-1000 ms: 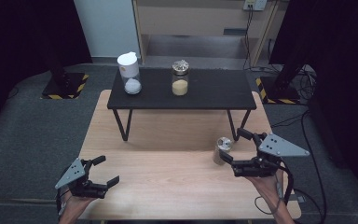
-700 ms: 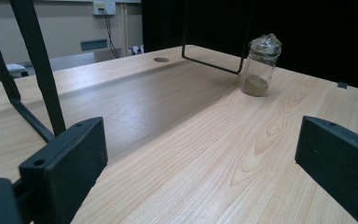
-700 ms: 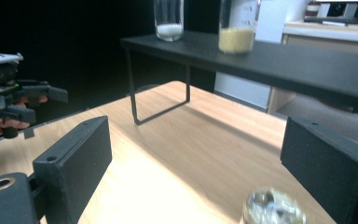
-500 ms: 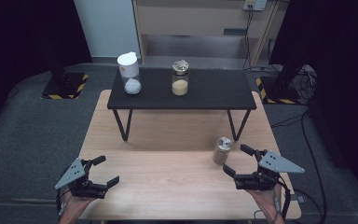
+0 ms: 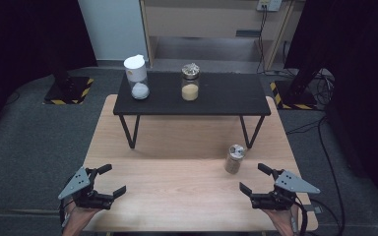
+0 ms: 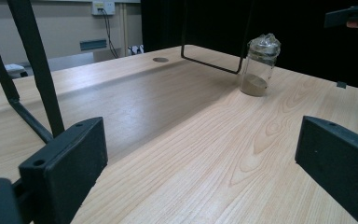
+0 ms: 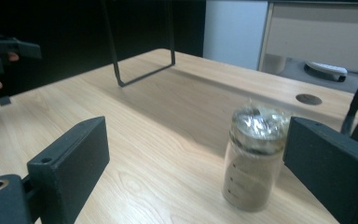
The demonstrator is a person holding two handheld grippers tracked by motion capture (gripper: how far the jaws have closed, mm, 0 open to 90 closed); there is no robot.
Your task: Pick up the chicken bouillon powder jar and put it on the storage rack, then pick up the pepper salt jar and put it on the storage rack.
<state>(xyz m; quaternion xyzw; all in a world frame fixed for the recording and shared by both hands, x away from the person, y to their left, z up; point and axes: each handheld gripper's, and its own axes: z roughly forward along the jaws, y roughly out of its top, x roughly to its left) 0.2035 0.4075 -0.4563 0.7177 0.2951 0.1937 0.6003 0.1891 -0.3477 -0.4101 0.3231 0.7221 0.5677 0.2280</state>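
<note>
From above, we hold both tongs released at the counter's near corners, left tongs [image 5: 107, 182] and right tongs [image 5: 259, 178], probably pausing. The jar [image 5: 234, 158] stands upright near the right edge. Left gripper view: jar [image 6: 259, 64] far off. Right gripper view: jar [image 7: 254, 157], foil-capped over brown powder, close ahead.

Two hand-held grippers hover low at the near edge. The left gripper [image 5: 109, 180], at the near left, has its jaws spread wide apart. The right gripper [image 5: 255, 179], at the near right, also gapes, holding nothing.
</note>
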